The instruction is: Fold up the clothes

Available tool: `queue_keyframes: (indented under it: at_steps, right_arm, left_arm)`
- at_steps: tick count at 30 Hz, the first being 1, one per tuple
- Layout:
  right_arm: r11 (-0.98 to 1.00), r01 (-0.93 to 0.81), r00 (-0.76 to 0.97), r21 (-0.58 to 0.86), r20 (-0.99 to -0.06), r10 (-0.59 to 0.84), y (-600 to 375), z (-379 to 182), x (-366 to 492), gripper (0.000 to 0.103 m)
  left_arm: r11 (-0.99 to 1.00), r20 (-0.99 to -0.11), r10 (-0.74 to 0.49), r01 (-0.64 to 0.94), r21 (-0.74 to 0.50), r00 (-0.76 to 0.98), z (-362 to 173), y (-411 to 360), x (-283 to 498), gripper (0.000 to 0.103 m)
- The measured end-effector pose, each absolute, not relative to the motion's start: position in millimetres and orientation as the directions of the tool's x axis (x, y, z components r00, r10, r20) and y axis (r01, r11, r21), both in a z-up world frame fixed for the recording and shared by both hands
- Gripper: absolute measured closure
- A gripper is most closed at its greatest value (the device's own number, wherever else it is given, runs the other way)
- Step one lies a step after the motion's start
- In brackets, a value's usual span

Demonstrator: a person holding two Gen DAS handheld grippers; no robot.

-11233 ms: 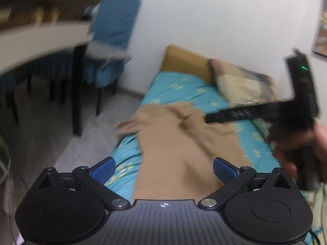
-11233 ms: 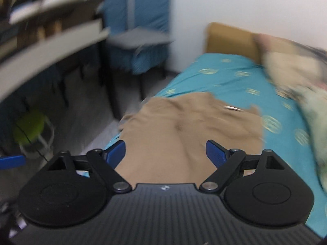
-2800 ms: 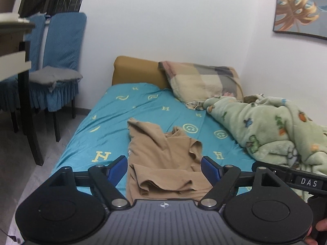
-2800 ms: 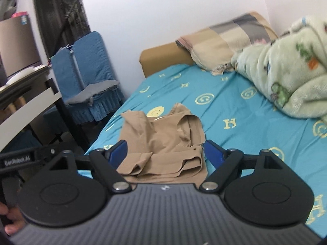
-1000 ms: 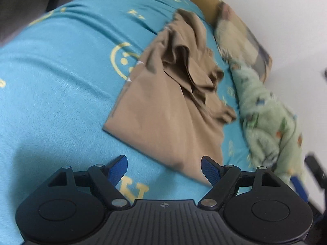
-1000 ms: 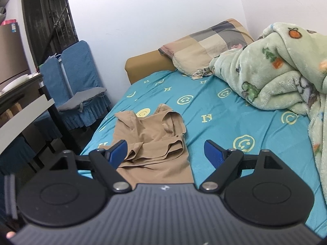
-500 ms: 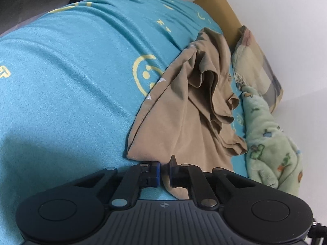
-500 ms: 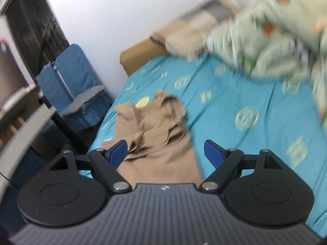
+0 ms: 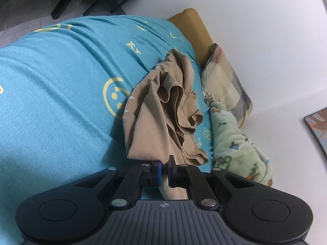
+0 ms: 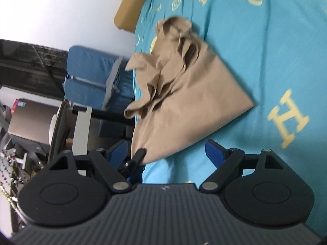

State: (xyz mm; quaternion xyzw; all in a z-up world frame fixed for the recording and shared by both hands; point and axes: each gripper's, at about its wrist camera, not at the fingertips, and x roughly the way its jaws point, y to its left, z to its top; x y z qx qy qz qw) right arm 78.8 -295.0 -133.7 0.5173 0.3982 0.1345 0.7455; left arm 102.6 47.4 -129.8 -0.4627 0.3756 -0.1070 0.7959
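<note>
One tan garment point(image 9: 155, 122) lies rumpled on the teal bedsheet point(image 9: 57, 94) near the bed's left edge. My left claw point(image 9: 164, 168) is clamped on its near hem, lifting that corner. My right claw point(image 10: 166, 152) hovers spread wide, nothing held. Pillow point(image 9: 226, 81) and green blanket point(image 9: 235, 147) lie at the far corner.

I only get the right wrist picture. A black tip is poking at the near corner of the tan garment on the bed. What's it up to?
Observer: That is the left tongs. In the left wrist view they are shut on the tan garment, pinching its near edge.
Operator: And what's on the far side of the cloth from me?
Observer: A pale green fleece blanket with cartoon prints lies bunched beside it. I cannot tell whether the two touch.
</note>
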Motion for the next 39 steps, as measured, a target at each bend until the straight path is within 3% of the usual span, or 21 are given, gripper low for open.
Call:
queue_keyframes:
  at_steps: [3, 8, 11, 12, 13, 14, 15, 17, 19, 20, 24, 27, 30, 31, 32, 35, 39]
  right_arm:
    - [0.401, 0.276, 0.634, 0.873, -0.479, 0.607, -292.7, -149.3, 82.8, 0.018]
    - [0.357, 0.412, 0.690, 0.838, -0.543, 0.479, -310.6, -166.3, 79.0, 0.033]
    - [0.384, 0.435, 0.707, 0.815, -0.573, 0.415, -317.2, -165.2, 79.9, 0.061]
    - [0.401, 0.440, 0.707, 0.803, -0.586, 0.397, -318.2, -164.0, 80.3, 0.077]
    - [0.419, 0.446, 0.707, 0.791, -0.598, 0.378, -319.2, -162.8, 80.8, 0.086]
    - [0.435, 0.440, 0.707, 0.785, -0.602, 0.371, -318.0, -160.9, 80.6, 0.088]
    - [0.450, 0.426, 0.711, 0.785, -0.598, 0.369, -315.9, -157.3, 79.7, 0.093]
    - [0.471, 0.389, 0.731, 0.792, -0.577, 0.365, -313.0, -148.0, 77.4, 0.095]
    - [0.492, 0.351, 0.750, 0.797, -0.553, 0.362, -311.4, -137.5, 75.4, 0.095]
    - [0.504, 0.337, 0.756, 0.795, -0.548, 0.358, -311.3, -133.9, 74.4, 0.095]
    - [0.547, 0.295, 0.776, 0.784, -0.530, 0.342, -312.5, -122.2, 70.7, 0.095]
    - [0.553, 0.287, 0.785, 0.782, -0.523, 0.333, -312.8, -118.6, 70.7, 0.095]
    - [0.564, 0.282, 0.790, 0.777, -0.521, 0.323, -312.8, -116.6, 72.2, 0.096]
    - [0.584, 0.271, 0.793, 0.765, -0.522, 0.316, -311.0, -114.7, 73.3, 0.096]
    - [0.608, 0.258, 0.795, 0.751, -0.523, 0.308, -308.6, -112.4, 74.7, 0.096]
    - [0.660, 0.218, 0.806, 0.719, -0.514, 0.294, -301.5, -106.6, 76.5, 0.096]
    - [0.674, 0.194, 0.833, 0.713, -0.483, 0.270, -302.5, -98.4, 67.5, 0.096]
  left_arm:
    - [0.533, -0.494, -0.523, -0.186, -0.825, 0.695, -131.9, 52.7, 101.2, 0.098]
    - [0.508, -0.487, -0.530, -0.199, -0.838, 0.694, -134.9, 60.0, 99.5, 0.098]
    - [0.506, -0.492, -0.532, -0.208, -0.837, 0.689, -137.2, 59.5, 101.4, 0.097]
    - [0.505, -0.496, -0.534, -0.212, -0.837, 0.685, -138.5, 59.1, 102.7, 0.097]
    - [0.502, -0.498, -0.537, -0.216, -0.837, 0.680, -140.1, 58.6, 104.5, 0.097]
    - [0.497, -0.502, -0.541, -0.224, -0.838, 0.675, -142.4, 58.6, 106.3, 0.096]
    - [0.487, -0.507, -0.547, -0.239, -0.840, 0.666, -145.7, 59.6, 108.0, 0.093]
    - [0.479, -0.523, -0.565, -0.262, -0.838, 0.638, -153.3, 60.0, 114.4, 0.065]
    - [0.484, -0.539, -0.584, -0.273, -0.831, 0.606, -161.7, 57.0, 122.3, 0.045]
    - [0.487, -0.545, -0.590, -0.275, -0.829, 0.596, -165.3, 55.7, 125.4, 0.041]
    - [0.488, -0.549, -0.587, -0.281, -0.827, 0.595, -173.6, 56.8, 130.6, 0.039]
    - [0.488, -0.551, -0.585, -0.285, -0.825, 0.595, -179.8, 57.6, 134.6, 0.045]
    - [0.489, -0.554, -0.583, -0.289, -0.823, 0.594, -186.0, 58.5, 138.5, 0.067]
    - [0.489, -0.555, -0.582, -0.290, -0.823, 0.594, -188.1, 58.8, 139.8, 0.081]
    - [0.489, -0.556, -0.581, -0.292, -0.822, 0.594, -190.2, 59.0, 141.1, 0.088]
    - [0.484, -0.540, -0.562, -0.281, -0.829, 0.627, -185.1, 62.6, 137.0, 0.094]
    - [0.565, -0.479, -0.517, -0.138, -0.814, 0.709, -139.7, 59.6, 120.2, 0.097]
